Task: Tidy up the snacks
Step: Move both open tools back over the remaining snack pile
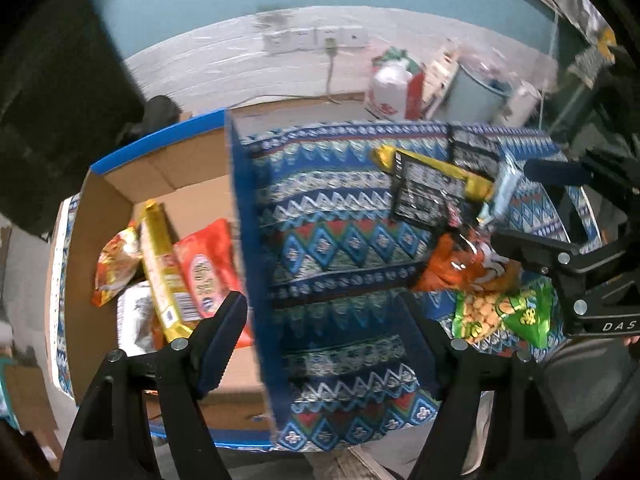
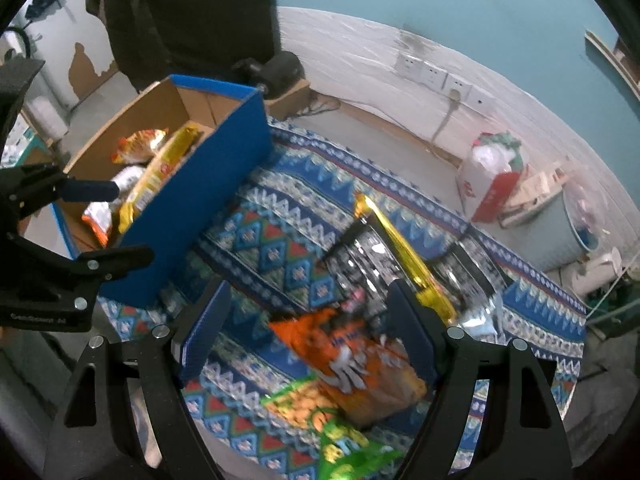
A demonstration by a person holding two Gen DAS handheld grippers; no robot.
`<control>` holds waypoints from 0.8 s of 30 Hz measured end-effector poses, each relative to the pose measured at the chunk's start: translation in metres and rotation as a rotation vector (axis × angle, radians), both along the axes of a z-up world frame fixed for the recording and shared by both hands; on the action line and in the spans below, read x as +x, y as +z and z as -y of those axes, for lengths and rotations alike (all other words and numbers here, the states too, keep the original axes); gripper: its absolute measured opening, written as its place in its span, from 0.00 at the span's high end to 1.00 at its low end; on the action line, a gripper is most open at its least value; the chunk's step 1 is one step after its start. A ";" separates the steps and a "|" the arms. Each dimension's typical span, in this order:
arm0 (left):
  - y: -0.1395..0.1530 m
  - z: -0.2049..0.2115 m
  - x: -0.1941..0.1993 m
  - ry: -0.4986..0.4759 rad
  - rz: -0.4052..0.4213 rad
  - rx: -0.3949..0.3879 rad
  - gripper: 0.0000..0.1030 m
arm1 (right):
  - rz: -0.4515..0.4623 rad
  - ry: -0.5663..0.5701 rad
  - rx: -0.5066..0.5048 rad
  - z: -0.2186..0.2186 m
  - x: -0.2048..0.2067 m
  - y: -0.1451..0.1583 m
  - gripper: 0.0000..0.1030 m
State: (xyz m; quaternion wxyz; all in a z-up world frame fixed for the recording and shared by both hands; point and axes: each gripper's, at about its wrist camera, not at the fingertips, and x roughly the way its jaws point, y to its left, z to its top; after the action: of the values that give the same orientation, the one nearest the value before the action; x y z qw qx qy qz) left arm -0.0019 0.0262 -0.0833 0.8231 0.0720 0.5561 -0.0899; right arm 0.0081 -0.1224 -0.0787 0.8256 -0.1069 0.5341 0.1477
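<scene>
1. hovering both grippers over the patterned cloth (image 2: 280, 248) right now, so pick 1 target: the orange snack bag (image 2: 352, 360) sits right under your right gripper (image 2: 308, 336), on top of the green bag (image 2: 320, 420).
2. right gripper's jaws are wide apart and holding nothing, the bag lies between them, not pinched yet.
3. left gripper (image 1: 320, 332) is also spread and empty, straddling the blue wall of the cardboard box (image 1: 248, 240).
4. i'd grab the orange bag's edge, not the middle, so it doesn't drag the green 1 along.
5. box already holds a few packs, so aim for bare cardboard.
</scene>
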 end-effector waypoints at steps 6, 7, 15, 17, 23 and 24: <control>-0.018 0.030 -0.004 -0.059 -0.045 0.014 0.25 | -0.030 -0.004 -0.039 0.023 -0.014 -0.014 0.23; -0.020 0.034 -0.005 -0.066 -0.049 0.015 0.25 | -0.038 -0.002 -0.045 0.027 -0.015 -0.017 0.23; -0.042 0.053 -0.003 -0.098 -0.099 0.032 0.25 | -0.086 0.007 -0.087 0.046 -0.021 -0.043 0.23; -0.047 0.056 -0.001 -0.102 -0.112 0.030 0.25 | -0.107 0.007 -0.088 0.051 -0.021 -0.052 0.23; -0.064 0.062 0.003 -0.116 -0.155 0.044 0.25 | -0.153 0.040 -0.086 0.057 -0.022 -0.075 0.23; -0.066 0.062 0.004 -0.117 -0.160 0.045 0.25 | -0.163 0.052 -0.084 0.057 -0.022 -0.079 0.23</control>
State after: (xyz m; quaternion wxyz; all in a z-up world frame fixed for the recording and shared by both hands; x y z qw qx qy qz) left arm 0.0025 -0.0361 -0.1491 0.7675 0.1152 0.6169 -0.1308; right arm -0.0136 -0.1793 -0.1580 0.7701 -0.1428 0.6022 0.1547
